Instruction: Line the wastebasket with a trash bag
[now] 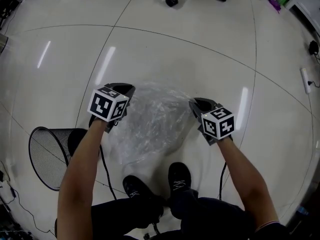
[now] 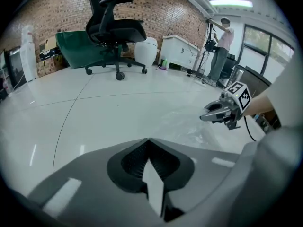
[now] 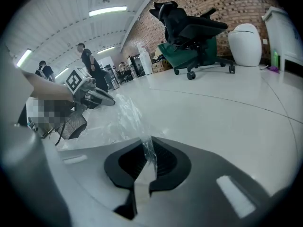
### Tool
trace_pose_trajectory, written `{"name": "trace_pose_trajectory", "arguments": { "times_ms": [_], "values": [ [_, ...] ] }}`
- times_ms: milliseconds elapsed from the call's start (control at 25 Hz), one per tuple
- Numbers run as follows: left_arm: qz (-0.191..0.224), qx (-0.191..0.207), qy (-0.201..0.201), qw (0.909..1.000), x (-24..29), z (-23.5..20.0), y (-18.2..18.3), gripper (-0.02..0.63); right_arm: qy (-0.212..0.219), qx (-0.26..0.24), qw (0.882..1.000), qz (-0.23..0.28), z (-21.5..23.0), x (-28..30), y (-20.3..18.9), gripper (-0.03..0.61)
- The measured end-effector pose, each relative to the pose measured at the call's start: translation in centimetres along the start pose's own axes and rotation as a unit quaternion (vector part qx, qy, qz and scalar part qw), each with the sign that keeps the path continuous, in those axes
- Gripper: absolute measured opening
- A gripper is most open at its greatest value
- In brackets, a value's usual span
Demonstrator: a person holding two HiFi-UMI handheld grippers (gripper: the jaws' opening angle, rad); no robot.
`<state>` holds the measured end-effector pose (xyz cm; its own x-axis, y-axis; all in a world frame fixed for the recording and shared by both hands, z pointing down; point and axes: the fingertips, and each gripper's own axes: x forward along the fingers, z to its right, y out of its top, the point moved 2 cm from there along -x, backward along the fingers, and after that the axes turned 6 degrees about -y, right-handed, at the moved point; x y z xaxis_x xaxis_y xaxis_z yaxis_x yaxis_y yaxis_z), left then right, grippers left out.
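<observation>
Head view: your left gripper and right gripper each clench the trash bag. Spread its mouth before lowering it over the wastebasket.

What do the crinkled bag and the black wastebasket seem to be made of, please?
Trash bag: thin, clear plastic film with a glossy finish; it crinkles with bright highlights and the floor shows through it.
Wastebasket: black wire mesh, probably metal, with a matte look; its wall is a see-through lattice under a thin solid rim.
</observation>
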<state>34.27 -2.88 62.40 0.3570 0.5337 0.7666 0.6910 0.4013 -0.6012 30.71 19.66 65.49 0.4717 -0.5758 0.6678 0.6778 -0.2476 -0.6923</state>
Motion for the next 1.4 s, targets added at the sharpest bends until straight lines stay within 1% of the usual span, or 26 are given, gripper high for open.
{"name": "trace_pose_trajectory", "arguments": {
  "times_ms": [120, 280, 520, 720, 840, 960, 1040, 1200, 1400],
  "values": [
    [0.006, 0.003, 0.007, 1.0, -0.9, 0.3, 0.3, 0.012, 0.0, -0.014, 1.0, 0.005, -0.5, -0.2, 0.8, 0.002],
    [0.021, -0.005, 0.024, 0.9995, -3.5, 0.9, 1.2, 0.012, -0.001, -0.041, 0.999, 0.012, -1.3, -1.5, 2.5, 0.002],
    [0.044, -0.005, 0.045, 0.998, -9.6, 3.3, 2.1, 0.012, 0.003, -0.098, 0.994, 0.04, -3.6, -5.0, 7.2, 0.002],
    [0.061, -0.005, 0.064, 0.9961, -14.8, 5.0, 1.8, 0.012, 0.017, -0.154, 0.987, 0.052, -6.8, -7.6, 10.8, 0.002],
    [0.075, -0.016, 0.081, 0.9938, -17.6, 6.6, 1.0, 0.012, 0.037, -0.196, 0.978, 0.052, -9.0, -8.7, 12.6, 0.002],
    [0.082, -0.03, 0.09, 0.992, -19.0, 9.0, -1.3, 0.012, 0.061, -0.231, 0.97, 0.049, -11.1, -10.0, 12.2, 0.002],
    [0.086, -0.043, 0.098, 0.9905, -19.5, 10.2, -3.0, 0.012, 0.082, -0.26, 0.961, 0.047, -12.5, -10.1, 12.1, 0.002],
    [0.07, -0.057, 0.11, 0.9899, -20.8, 12.6, -5.5, 0.012, 0.125, -0.305, 0.943, 0.034, -15.8, -10.3, 11.3, 0.002],
    [0.087, -0.1, 0.132, 0.9823, -23.1, 15.0, -7.8, 0.012, 0.178, -0.354, 0.918, 0.022, -19.4, -10.6, 11.5, 0.002]
  ]
}}
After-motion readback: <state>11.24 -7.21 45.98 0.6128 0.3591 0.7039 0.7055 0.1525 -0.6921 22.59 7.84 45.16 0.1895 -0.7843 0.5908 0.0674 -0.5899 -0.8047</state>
